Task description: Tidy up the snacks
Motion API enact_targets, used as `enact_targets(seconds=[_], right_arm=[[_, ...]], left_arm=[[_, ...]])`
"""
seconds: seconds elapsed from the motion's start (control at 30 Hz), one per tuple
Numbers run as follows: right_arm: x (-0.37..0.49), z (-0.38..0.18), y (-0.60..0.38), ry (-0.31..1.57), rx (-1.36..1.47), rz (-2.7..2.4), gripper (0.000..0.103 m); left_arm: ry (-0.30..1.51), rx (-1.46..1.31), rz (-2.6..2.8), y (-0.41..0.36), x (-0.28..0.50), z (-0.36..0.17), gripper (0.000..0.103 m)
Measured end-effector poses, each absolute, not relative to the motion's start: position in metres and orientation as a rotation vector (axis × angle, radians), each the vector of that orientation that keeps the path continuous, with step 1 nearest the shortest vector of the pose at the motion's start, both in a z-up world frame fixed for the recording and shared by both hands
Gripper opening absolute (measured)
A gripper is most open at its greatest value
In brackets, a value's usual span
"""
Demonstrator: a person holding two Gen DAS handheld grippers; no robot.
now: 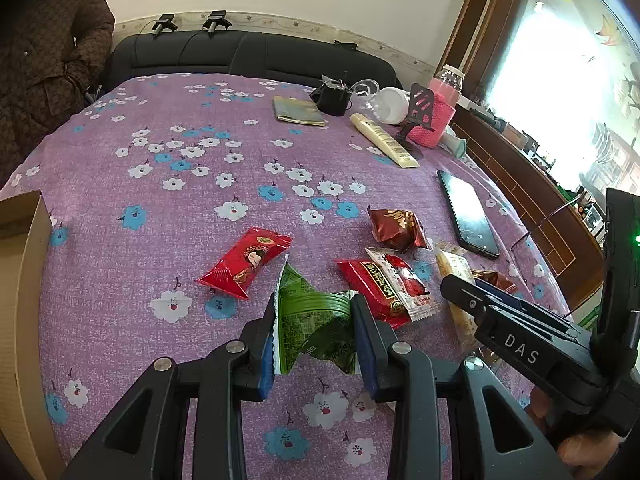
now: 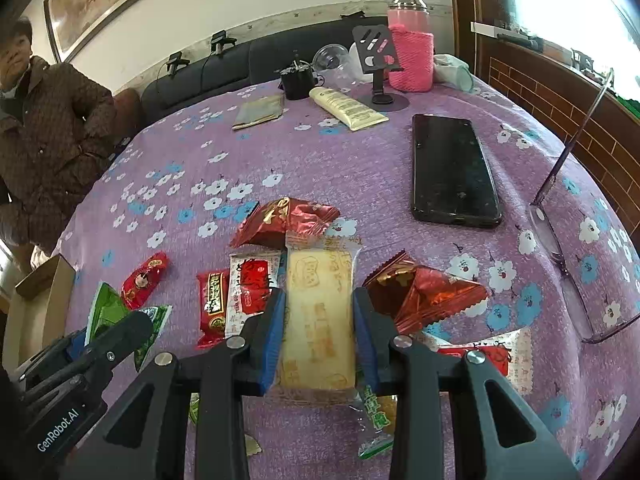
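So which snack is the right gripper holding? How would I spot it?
Find the black phone on the purple flowered tablecloth, then the snack pile nearer the camera. The right gripper clamps a pale yellow cake in a clear wrapper, the only see-through pack among red and green foil ones.

The brown cardboard box (image 1: 18,280) at the table's left edge is cut off; small print on the green foil snack packet (image 1: 308,312) is unreadable

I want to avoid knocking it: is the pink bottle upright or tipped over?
Upright. The pink bottle stands on its base at the table's far edge, cap on top, behind the phone stand.
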State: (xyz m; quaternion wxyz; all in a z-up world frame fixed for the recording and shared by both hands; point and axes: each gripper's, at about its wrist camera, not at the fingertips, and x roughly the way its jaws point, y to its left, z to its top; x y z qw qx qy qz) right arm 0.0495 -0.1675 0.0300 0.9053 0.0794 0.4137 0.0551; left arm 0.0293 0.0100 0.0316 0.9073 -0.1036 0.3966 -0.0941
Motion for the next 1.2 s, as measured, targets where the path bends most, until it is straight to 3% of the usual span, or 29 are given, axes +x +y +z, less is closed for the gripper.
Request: enact_targets(seconds=[1.2], right_arm=[[0.039,0.041,-0.159,0.77,0.149,0.145,0.032]], left_arm=[[0.813,-0.213,-0.197,0.01,0.027,0.036,0.034]])
